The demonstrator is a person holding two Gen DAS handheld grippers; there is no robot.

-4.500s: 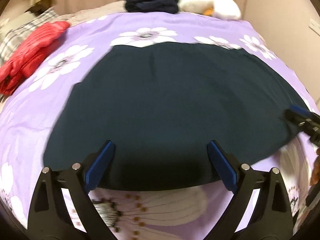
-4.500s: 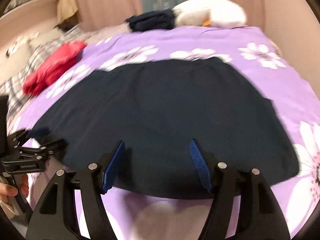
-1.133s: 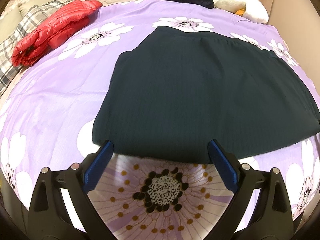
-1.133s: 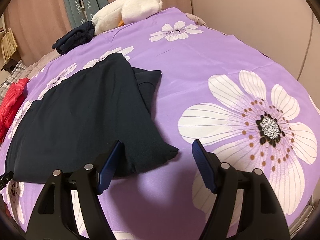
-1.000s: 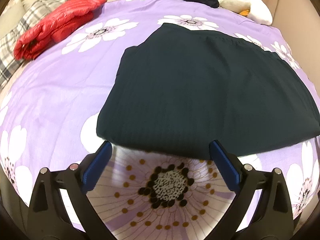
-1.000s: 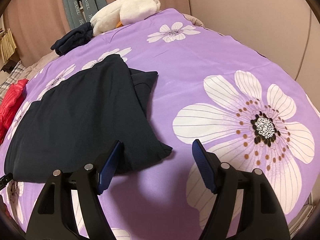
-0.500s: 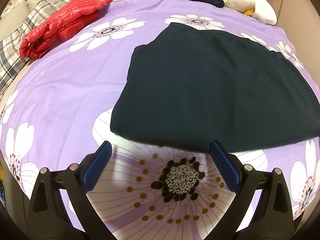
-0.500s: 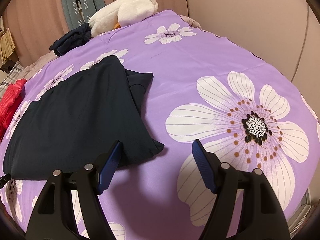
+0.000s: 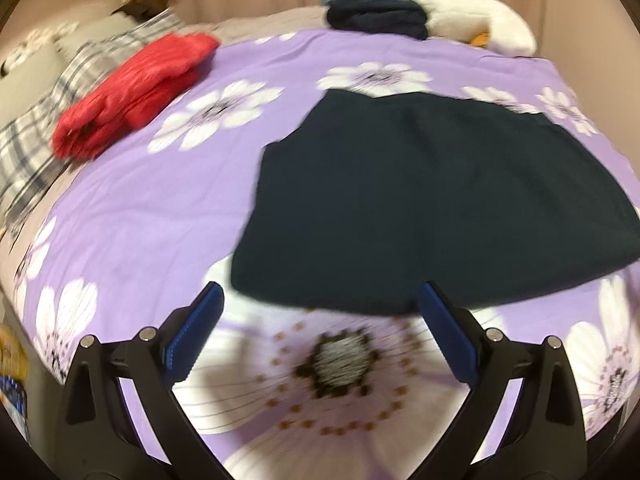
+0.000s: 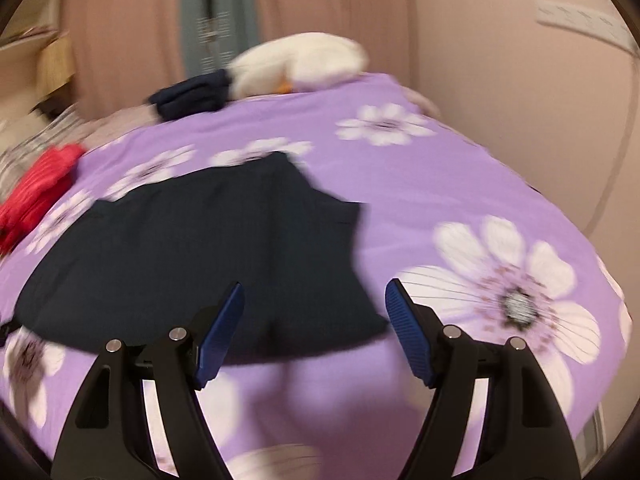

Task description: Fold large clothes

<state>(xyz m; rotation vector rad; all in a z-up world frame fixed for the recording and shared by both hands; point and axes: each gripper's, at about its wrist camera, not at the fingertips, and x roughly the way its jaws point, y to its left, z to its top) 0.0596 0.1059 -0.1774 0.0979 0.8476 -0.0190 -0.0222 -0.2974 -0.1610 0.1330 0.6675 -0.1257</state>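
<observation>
Both the left gripper (image 9: 320, 312) and right gripper (image 10: 314, 300) hang spread and empty near the dark garment (image 9: 432, 200), probably to grasp its near edge.

A dark navy folded garment (image 10: 192, 248) lies flat on the bed's purple quilt with large white flowers (image 10: 460, 184), its near edge just beyond the right claw (image 10: 314, 308). The claw's two blue-padded fingers (image 10: 222, 330) stand wide apart with nothing between them, the left one over the garment's near hem, the right one over bare quilt. At the far end of the bed sit a small stack of dark folded clothes (image 10: 192, 94) and, touching it, a white plush toy (image 10: 296, 62). A red puffy jacket (image 10: 34, 190) rests at the left edge. The whole picture is blurred.
</observation>
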